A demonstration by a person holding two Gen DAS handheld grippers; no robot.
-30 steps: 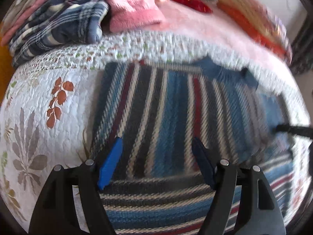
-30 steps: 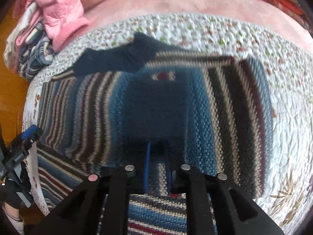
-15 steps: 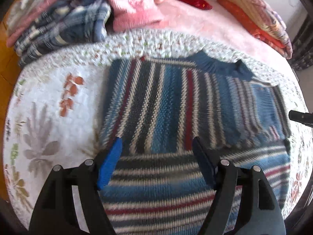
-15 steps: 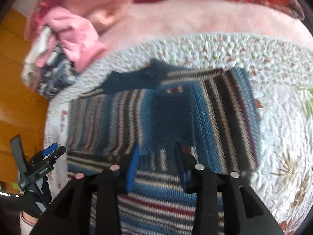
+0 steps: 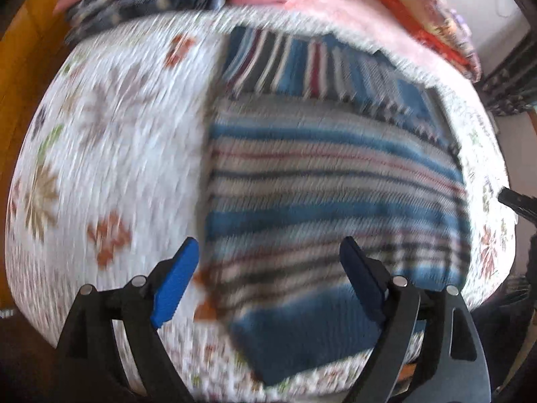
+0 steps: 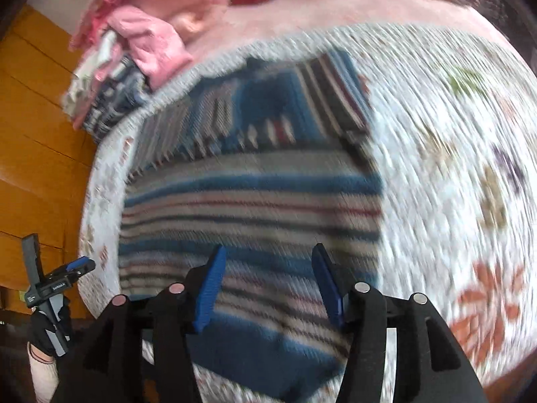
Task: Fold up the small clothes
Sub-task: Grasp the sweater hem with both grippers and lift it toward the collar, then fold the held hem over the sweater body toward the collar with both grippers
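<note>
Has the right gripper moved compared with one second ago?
Yes. The right gripper has opened and pulled back toward the near edge of the sweater; the pink clothes pile now sits farther off in its view.

View: my right wrist camera is badly motion-blurred, so fine detail is lost.
Right gripper point(image 6: 268, 280): my jaws stand apart, blue pads facing each other, nothing between them; they hang over the sweater's near half.
Sweater point(image 6: 255, 201): striped blue, white, dark and red knit, lying on the quilt with a far part folded over, its stripes running crosswise to the near ones.
Quilt point(image 6: 453, 141): white, with leaf and flower prints, covering the bed.
Clothes pile point(image 6: 141, 50): pink and plaid garments at far left, beyond the quilt's edge.
Left gripper point(image 6: 53, 282): at the lower left edge, held in a gloved hand point(image 6: 47, 332), clear of the sweater; I cannot read its jaws.
</note>
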